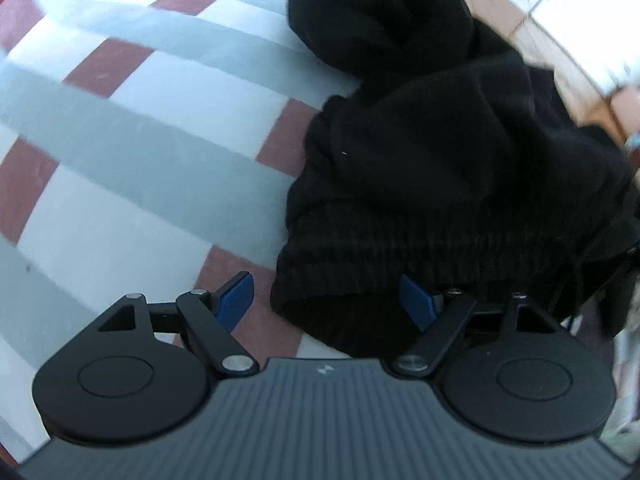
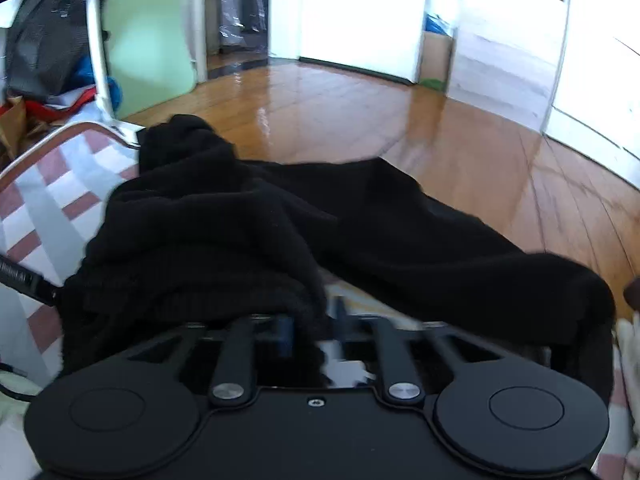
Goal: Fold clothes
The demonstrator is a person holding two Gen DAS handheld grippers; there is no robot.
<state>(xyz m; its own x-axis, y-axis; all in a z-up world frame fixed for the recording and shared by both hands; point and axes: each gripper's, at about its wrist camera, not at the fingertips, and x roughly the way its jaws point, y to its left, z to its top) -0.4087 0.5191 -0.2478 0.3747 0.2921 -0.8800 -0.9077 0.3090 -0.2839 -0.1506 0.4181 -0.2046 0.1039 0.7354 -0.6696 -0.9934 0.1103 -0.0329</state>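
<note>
Black knit garment [image 1: 440,160] lies crumpled over the right half of the left-wrist frame on a checked bench [image 1: 120,140]. The left tool [image 1: 326,300] gapes wide, its ribbed hem between the blue pads, ungripped. The right tool [image 2: 310,328] is blurred; its grip cannot be told.

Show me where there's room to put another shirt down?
The checked cloth is bare left of the black sweater, up to the far edge. The right side is crowded: the sweater bunches there, hanging over the edge toward the wooden floor.
</note>
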